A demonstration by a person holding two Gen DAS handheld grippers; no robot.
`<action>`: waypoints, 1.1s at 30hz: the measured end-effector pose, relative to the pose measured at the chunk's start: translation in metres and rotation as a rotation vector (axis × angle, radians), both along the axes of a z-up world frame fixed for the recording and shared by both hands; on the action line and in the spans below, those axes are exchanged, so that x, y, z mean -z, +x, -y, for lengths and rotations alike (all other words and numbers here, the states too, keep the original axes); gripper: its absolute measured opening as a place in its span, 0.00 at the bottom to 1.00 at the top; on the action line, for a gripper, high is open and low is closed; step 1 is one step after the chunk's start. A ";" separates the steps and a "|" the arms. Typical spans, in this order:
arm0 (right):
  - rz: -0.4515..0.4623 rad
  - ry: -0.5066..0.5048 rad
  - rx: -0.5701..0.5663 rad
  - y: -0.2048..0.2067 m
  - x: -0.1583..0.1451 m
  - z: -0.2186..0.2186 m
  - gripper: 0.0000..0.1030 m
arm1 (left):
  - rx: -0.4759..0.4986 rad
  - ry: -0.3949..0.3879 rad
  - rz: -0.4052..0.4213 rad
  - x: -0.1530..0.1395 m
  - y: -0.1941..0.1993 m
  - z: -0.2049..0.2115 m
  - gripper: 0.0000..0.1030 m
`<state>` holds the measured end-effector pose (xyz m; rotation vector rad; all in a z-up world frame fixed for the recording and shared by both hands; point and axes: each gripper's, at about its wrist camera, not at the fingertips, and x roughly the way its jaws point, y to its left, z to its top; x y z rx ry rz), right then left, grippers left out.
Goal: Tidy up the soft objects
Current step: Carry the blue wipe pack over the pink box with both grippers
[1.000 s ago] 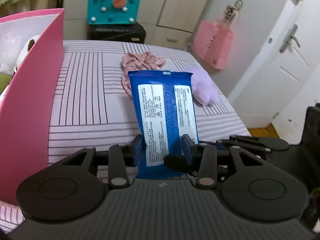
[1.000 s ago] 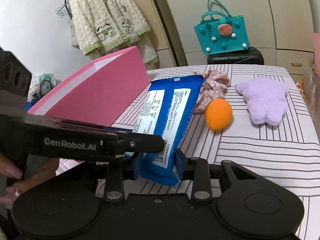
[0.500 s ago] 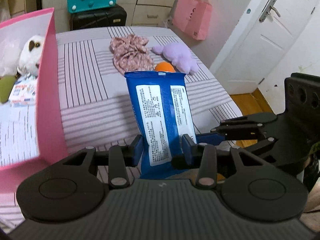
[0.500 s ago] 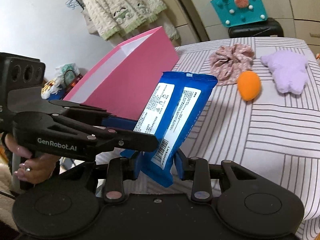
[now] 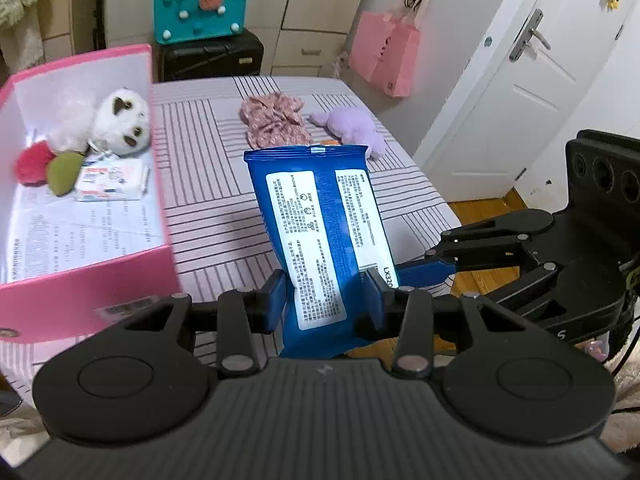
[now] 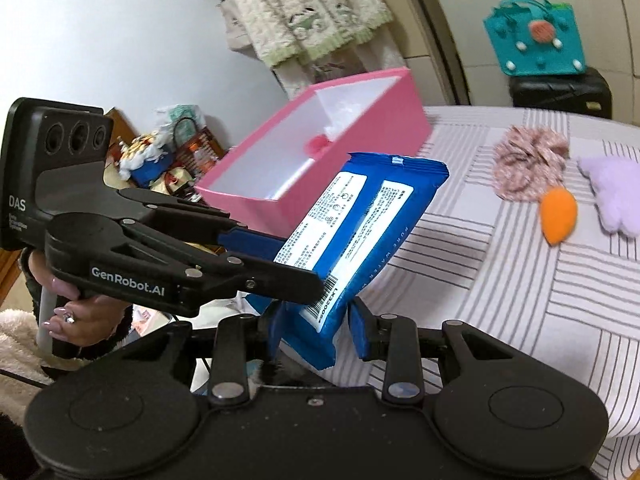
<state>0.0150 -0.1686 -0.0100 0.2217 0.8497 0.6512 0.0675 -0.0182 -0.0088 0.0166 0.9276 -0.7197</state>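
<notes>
The blue wet-wipe pack [image 5: 320, 236] was held up off the striped bed [image 5: 208, 200] by both tools at once. The left tool [image 5: 326, 300] was clamped on its lower end and the right tool [image 6: 316, 330] was closed on the same end from the other side, probably because a floppy pack sags in a single grip. It was hanging just beside the pink box [image 5: 132, 280] at the bed's left edge, where the plush owl [image 5: 120, 124] was already stashed, so that's likely where it was headed. The floral scrunchie [image 6: 528, 160], orange sponge [image 6: 558, 216] and purple plush [image 6: 616, 196] were still lying towards the far right corner.
</notes>
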 end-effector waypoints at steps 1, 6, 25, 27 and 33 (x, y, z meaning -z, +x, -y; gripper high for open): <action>0.009 -0.007 -0.011 -0.002 -0.004 -0.003 0.38 | -0.007 -0.002 0.008 -0.004 -0.003 -0.004 0.39; 0.048 -0.038 -0.061 -0.004 -0.023 -0.023 0.38 | -0.044 -0.018 0.055 -0.019 -0.016 -0.027 0.39; 0.177 -0.100 -0.209 0.074 -0.061 -0.118 0.38 | -0.248 -0.076 0.156 -0.044 0.033 -0.123 0.39; 0.158 -0.107 -0.221 0.091 -0.059 -0.130 0.38 | -0.257 -0.057 0.127 -0.041 0.052 -0.131 0.40; 0.065 -0.130 -0.264 0.142 -0.040 -0.154 0.38 | -0.278 -0.036 0.005 -0.023 0.107 -0.154 0.41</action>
